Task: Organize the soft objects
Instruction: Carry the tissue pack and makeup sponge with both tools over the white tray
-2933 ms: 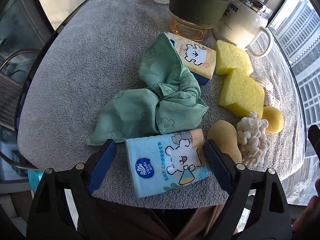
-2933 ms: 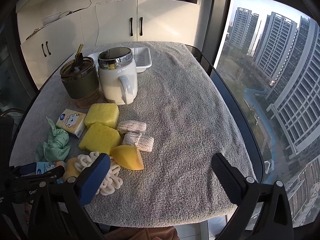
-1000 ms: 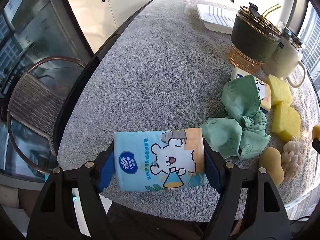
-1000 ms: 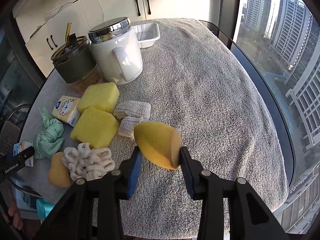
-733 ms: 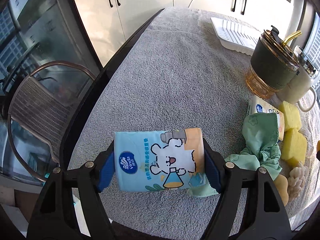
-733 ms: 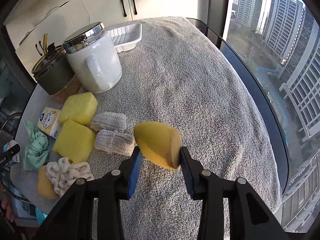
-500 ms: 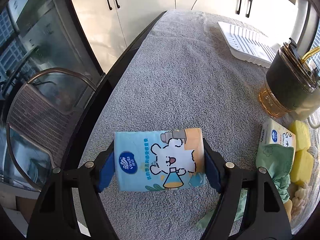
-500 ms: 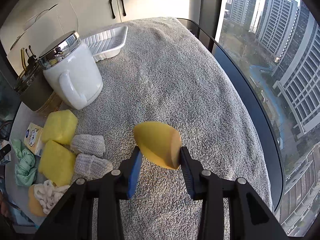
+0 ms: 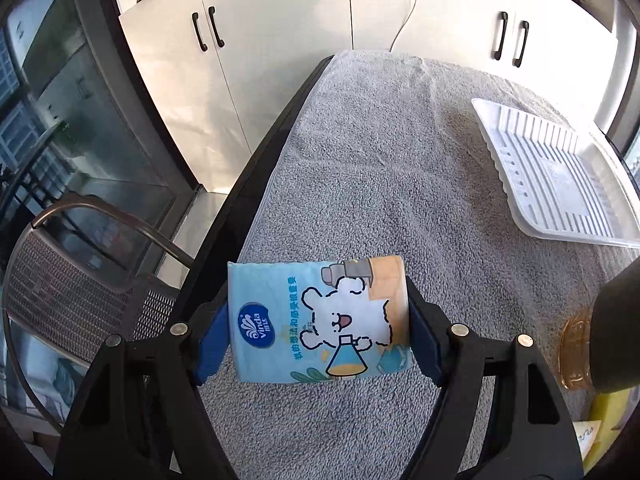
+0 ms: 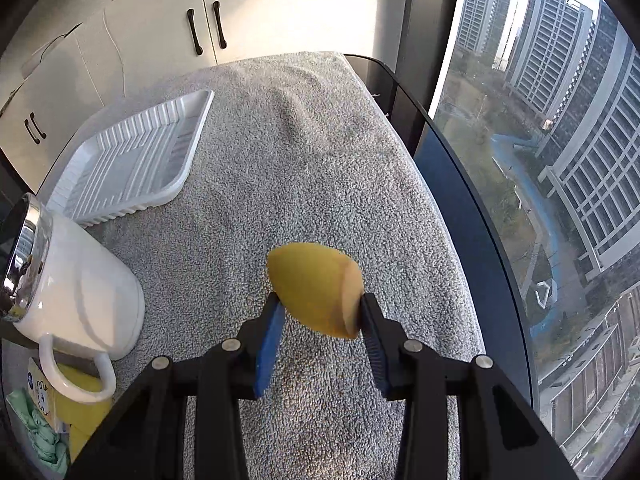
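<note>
The Vinda tissue pack (image 9: 320, 320) is gripped in the left gripper (image 9: 319, 330) jaws at lower centre, above the worktop (image 9: 380, 184). The yellow sponge (image 10: 316, 294), pinched in the right gripper (image 10: 318, 320), could be squeezed out by its rounded sides.

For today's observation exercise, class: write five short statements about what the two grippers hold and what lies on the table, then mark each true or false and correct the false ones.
1. The left gripper is shut on a blue tissue pack. True.
2. The right gripper is empty. False: it is shut on a yellow sponge.
3. The white tray holds a sponge. False: nothing lies in it.
4. A grey towel covers the table. True.
5. The white mug stands inside the tray. False: it stands on the towel beside it.
</note>
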`<state>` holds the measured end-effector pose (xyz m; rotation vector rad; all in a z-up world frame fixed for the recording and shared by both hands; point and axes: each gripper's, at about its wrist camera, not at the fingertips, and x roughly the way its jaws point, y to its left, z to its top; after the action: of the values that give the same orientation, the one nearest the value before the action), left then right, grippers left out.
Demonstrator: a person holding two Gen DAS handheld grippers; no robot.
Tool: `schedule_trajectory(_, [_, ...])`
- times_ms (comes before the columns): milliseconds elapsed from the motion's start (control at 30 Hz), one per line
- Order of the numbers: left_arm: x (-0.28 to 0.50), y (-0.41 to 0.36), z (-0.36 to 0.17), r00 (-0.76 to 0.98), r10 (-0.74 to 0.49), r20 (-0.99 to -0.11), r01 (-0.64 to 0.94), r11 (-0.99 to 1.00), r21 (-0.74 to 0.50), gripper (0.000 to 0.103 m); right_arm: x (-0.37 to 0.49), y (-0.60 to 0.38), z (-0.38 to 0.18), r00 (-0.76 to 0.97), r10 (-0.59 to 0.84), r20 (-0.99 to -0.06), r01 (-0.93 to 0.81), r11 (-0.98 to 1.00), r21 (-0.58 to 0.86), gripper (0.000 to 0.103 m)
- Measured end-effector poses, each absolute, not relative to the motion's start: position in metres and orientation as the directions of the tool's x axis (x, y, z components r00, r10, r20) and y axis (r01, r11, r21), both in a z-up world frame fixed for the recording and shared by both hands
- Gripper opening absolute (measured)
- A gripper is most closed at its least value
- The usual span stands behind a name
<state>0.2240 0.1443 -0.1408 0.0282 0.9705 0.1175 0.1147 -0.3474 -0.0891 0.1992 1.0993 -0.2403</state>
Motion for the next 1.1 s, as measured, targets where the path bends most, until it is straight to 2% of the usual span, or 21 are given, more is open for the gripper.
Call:
schedule_trajectory(200, [0.282, 0.13, -0.144, 0.558, 0.105, -0.823, -0.063, 0.994, 0.084, 0.074, 0.172, -0.359, -0.094, 0.417, -0.093, -0.904, 0.273, 0.962, 0.027, 0.042])
schedule_trajectory(567, [0.345, 0.062, -0.136, 0.568, 0.042, -0.822, 0.075, 0.992, 0.102, 0.074, 0.259, -0.332, -0.087, 0.447, -0.051, -0.893, 0.163, 0.986, 0.025, 0.042])
schedule_trajectory(900, [0.395, -0.025, -0.132, 0.512, -0.14, -0.847, 0.296, 0.955, 0.021, 0.074, 0.335, -0.261, -0.094, 0.436, 0.09, -0.896, -0.08, 0.995, 0.061, 0.042])
schedule_trajectory(1100, [0.404, -0.057, -0.15, 0.492, -0.15, -0.858, 0.345, 0.938, 0.034, 0.074, 0.364, -0.24, -0.112, 0.397, 0.149, -0.906, -0.142, 0.985, 0.1, 0.042])
